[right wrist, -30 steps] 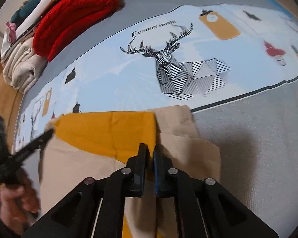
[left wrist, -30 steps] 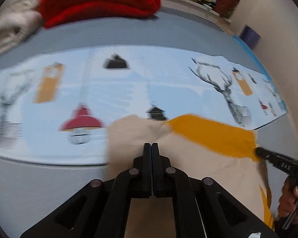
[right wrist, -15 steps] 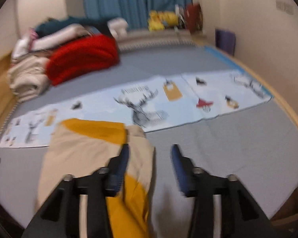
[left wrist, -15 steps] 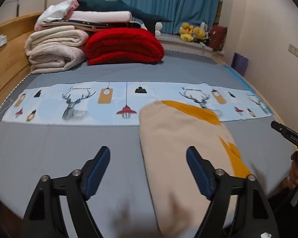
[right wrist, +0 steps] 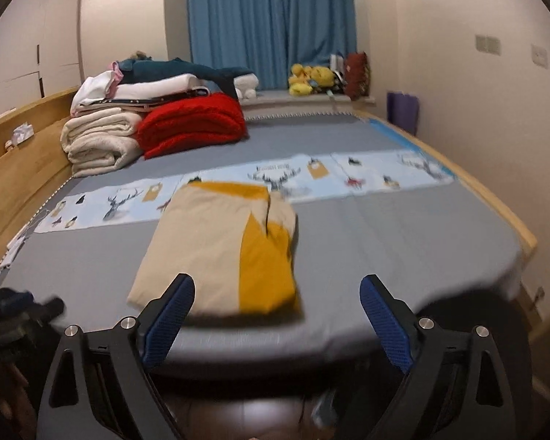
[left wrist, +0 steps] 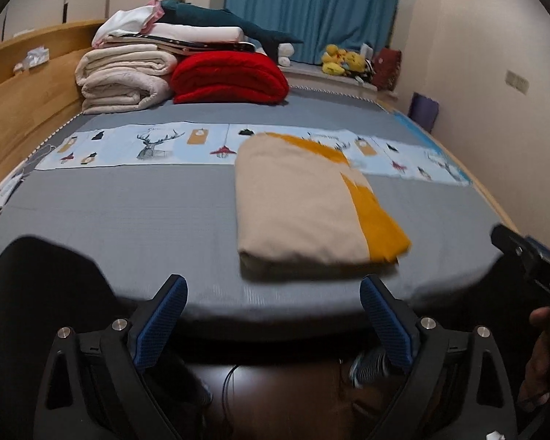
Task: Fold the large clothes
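Left gripper (left wrist: 271,315) spread wide, holding nothing, low in frame off the bed's (left wrist: 128,220) near edge. Folded garment (left wrist: 304,205) flat at center, bare grey sheet to its left. Right gripper (right wrist: 277,315) likewise spread, garment (right wrist: 220,249) just beyond its left finger.

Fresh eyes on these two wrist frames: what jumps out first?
The folded beige-and-mustard garment lies flat on the grey bed, its far end over the printed deer runner. Behind it, a bright red blanket sits beside stacked cream blankets by the wooden headboard. Up close, the left claw and right claw are both wide open at the bed's near edge, holding nothing.
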Available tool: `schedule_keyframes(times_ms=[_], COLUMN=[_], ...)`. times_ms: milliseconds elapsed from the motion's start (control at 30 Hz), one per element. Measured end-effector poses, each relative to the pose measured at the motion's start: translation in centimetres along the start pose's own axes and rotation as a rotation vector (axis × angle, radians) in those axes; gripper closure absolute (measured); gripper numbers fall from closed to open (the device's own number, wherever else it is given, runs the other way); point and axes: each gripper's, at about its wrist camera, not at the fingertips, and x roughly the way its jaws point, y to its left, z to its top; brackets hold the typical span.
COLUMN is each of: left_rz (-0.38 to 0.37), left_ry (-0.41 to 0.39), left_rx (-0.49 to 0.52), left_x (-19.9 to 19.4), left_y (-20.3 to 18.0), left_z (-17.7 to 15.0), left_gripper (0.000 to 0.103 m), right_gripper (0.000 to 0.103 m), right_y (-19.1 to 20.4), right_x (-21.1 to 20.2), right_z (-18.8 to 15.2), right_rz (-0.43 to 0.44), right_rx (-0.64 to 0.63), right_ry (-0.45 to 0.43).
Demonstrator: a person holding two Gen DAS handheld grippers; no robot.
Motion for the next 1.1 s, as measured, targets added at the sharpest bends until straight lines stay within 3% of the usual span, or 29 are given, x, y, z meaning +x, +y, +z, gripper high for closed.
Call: schedule_keyframes(times_ms=[67, 167, 300, 567, 1100], left_rz=[-0.03, -0.014, -0.003, 0.01, 0.02], left_ry=[-0.008, -0.031, 0.033, 0.041, 0.036], left_rx=[0.036, 0.027, -0.003, -0.012, 0.013], left_x=[-0.4, 0.0, 1.8, 2.4, 2.6], left_y=[-0.8, -0.9, -0.5, -0.4, -0.8], left_z=[-0.3, -0.2, -0.5, -0.7, -0.6], left_gripper=[0.005, 0.003, 0.003, 0.003, 0.003], right_gripper=[0.011, 0.011, 0.011, 0.011, 0.011], right_y=[0.6, 1.5, 2.1, 3.0, 3.1], right_x=[-1.1, -1.3, 0.3, 2.5, 2.7], right_z=[-0.9, -1.6, -2.1, -1.7, -1.6], right_rz=[0.008, 0.001, -0.005, 0.018, 0.023], right_rx=[-0.02, -0.07, -0.086, -0.101, -0.101], right_ry=[0.004, -0.004, 0.031, 0.067, 0.073])
